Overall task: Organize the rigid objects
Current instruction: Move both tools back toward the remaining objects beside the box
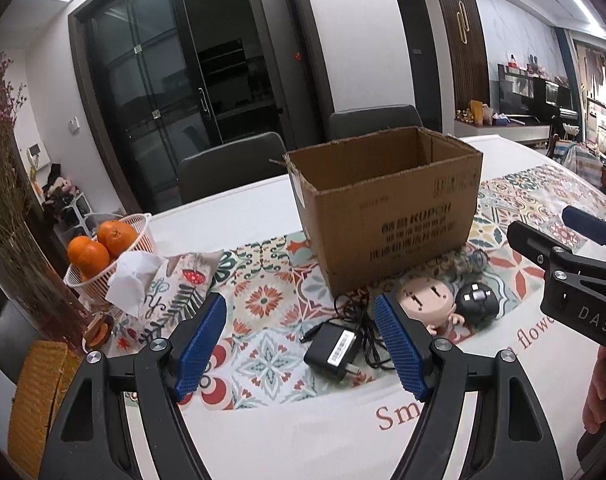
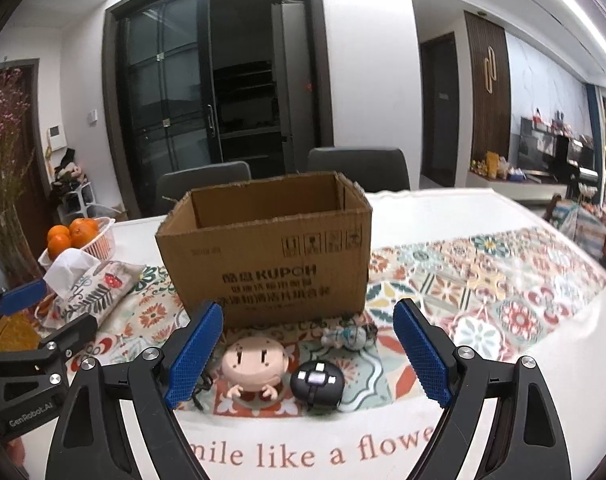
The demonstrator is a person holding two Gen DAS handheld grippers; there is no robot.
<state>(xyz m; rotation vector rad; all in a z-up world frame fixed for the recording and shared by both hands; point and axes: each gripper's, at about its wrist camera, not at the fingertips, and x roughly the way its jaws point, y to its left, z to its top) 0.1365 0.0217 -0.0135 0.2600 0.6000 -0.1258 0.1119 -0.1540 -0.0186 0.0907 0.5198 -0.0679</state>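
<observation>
An open brown cardboard box (image 1: 387,208) stands on the patterned tablecloth; it also shows in the right wrist view (image 2: 267,252). In front of it lie a black power adapter (image 1: 331,350) with its cord, a pink big-headed figurine (image 1: 427,300) (image 2: 255,364), a black round toy (image 1: 477,300) (image 2: 317,382) and a small pale figure (image 2: 349,334). My left gripper (image 1: 301,348) is open, low over the adapter. My right gripper (image 2: 307,356) is open, with the pink figurine and black toy between its fingers; it also shows at the right edge of the left wrist view (image 1: 575,264).
A white basket of oranges (image 1: 103,248) and a fabric tissue holder (image 1: 167,288) sit at the left, beside a vase of dried flowers (image 1: 11,208). A woven yellow mat (image 1: 39,396) lies at the near left. Grey chairs (image 1: 231,164) stand behind the table.
</observation>
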